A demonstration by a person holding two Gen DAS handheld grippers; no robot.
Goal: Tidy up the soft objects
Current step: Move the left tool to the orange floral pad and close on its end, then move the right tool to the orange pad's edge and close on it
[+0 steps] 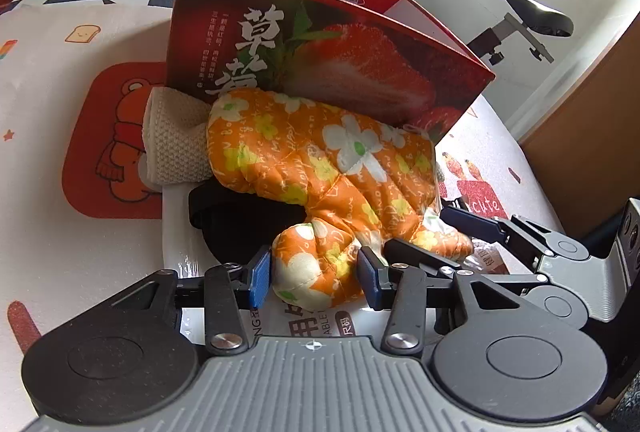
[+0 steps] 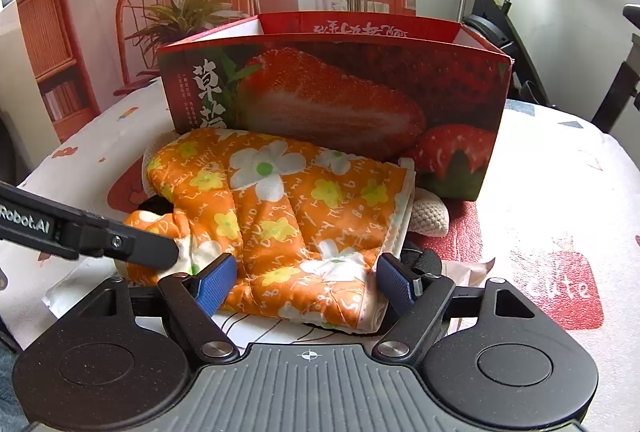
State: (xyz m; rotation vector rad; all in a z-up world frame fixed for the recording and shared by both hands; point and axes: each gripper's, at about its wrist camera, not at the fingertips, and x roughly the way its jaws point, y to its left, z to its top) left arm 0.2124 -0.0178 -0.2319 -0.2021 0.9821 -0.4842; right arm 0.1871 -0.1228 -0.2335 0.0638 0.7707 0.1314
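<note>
Your left gripper (image 1: pixel 314 278) has the thumb of the orange floral oven mitt (image 1: pixel 320 167) between its blue pads (image 1: pixel 260 278), and both pads touch the fabric: it is clamped on the mitt's thumb. Your right gripper (image 2: pixel 306 282) straddles the cuff end of the same mitt; its jaws stand wide, with the mitt's near edge between the pads, and you cannot tell from either view whether they press on it.

The mitt lies on the patterned tablecloth (image 1: pixel 52 135), just in front of the open red strawberry box (image 1: pixel 320 43), its far edge against the box's front wall. A beige knitted cloth (image 1: pixel 176 139) sticks out from under the mitt at the left, and a black item (image 1: pixel 240 224) lies beneath it. A white printed packet (image 1: pixel 312 326) lies under the mitt's near end.
</note>
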